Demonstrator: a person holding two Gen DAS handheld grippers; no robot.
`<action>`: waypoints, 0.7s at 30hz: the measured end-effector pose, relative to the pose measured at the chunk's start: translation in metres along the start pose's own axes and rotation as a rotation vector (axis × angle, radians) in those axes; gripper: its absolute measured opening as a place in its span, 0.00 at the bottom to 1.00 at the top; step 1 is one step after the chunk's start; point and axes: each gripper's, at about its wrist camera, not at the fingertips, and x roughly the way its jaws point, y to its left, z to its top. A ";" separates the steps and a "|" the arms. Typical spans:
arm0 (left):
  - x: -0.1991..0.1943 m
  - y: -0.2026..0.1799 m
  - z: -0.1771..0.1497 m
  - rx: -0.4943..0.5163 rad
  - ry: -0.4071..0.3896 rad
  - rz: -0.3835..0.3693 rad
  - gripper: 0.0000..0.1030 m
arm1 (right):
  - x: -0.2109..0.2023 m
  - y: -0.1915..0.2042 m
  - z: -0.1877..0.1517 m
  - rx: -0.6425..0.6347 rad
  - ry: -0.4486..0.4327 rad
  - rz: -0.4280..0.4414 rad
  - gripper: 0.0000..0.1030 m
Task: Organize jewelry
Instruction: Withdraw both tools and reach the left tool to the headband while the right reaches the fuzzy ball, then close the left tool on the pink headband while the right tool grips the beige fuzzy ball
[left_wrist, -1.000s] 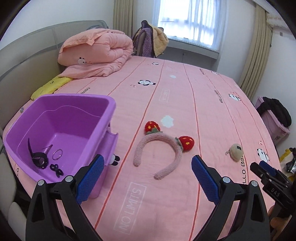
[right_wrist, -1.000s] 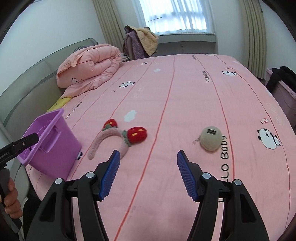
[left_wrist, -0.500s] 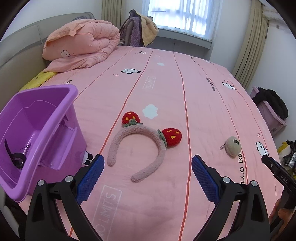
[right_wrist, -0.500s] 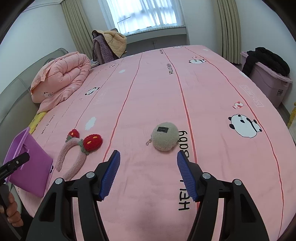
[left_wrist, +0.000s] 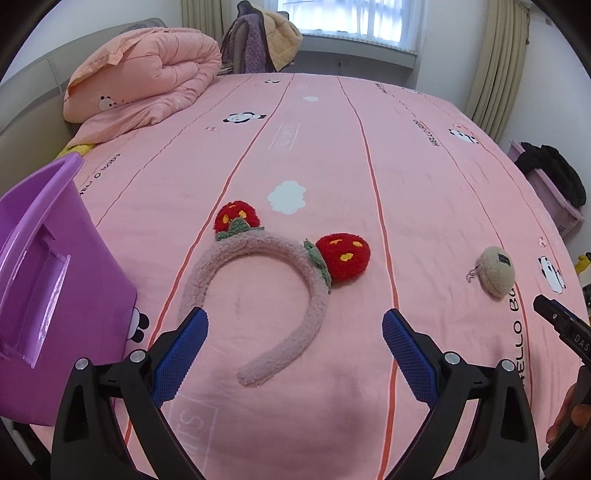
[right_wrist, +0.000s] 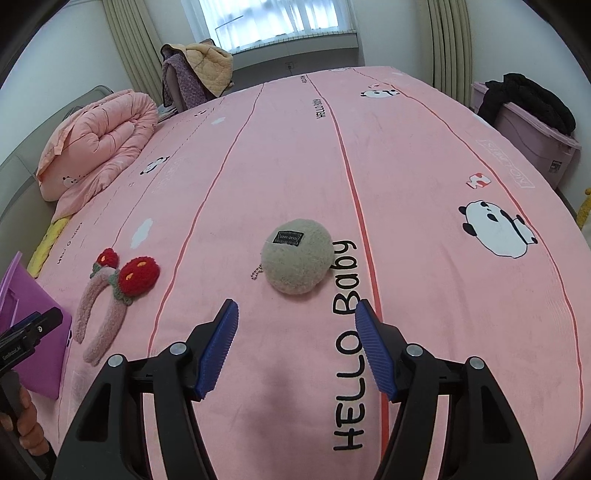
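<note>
- The pink fuzzy headband (left_wrist: 258, 280) is lying flat on the pink bedsheet (left_wrist: 332, 147), arch pointing away from me, two red strawberry pom-poms sitting on its top — one (left_wrist: 236, 218) at the left of the arch, one (left_wrist: 343, 254) at the right.
- My left gripper (left_wrist: 293, 332) is hovering just short of the headband, jaws standing wide apart, nothing between the blue pads (left_wrist: 181, 354); the headband's two ends are lying between and just ahead of them.
- The beige plush ball keychain (right_wrist: 295, 254) is sitting on the sheet well to the right of the headband, black label facing up, short bead chain (right_wrist: 256, 272) trailing off its left side, touching the printed "Baby" lettering.
- My right gripper (right_wrist: 295, 325) is pointing straight at the ball, near it but not touching — jaws spread wide, holding nothing.
- The purple plastic bin (left_wrist: 44, 295) is standing at the left edge of the bed, just beside the headband's left end; I cannot tell what is inside from here.
- A folded pink quilt (left_wrist: 144, 77) is lying at the far left corner, a chair draped with clothes (right_wrist: 195, 77) is standing by the window, and a pink storage box with black clothing on top (right_wrist: 532, 118) is sitting off the right side.
</note>
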 end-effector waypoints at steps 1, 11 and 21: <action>0.005 0.001 0.000 0.000 0.005 0.004 0.91 | 0.006 0.001 0.002 -0.006 0.004 -0.001 0.61; 0.044 0.003 -0.002 0.001 0.050 0.018 0.91 | 0.046 0.006 0.008 -0.035 0.041 -0.016 0.61; 0.067 -0.006 -0.003 0.022 0.068 0.005 0.91 | 0.073 0.005 0.019 -0.040 0.066 -0.035 0.61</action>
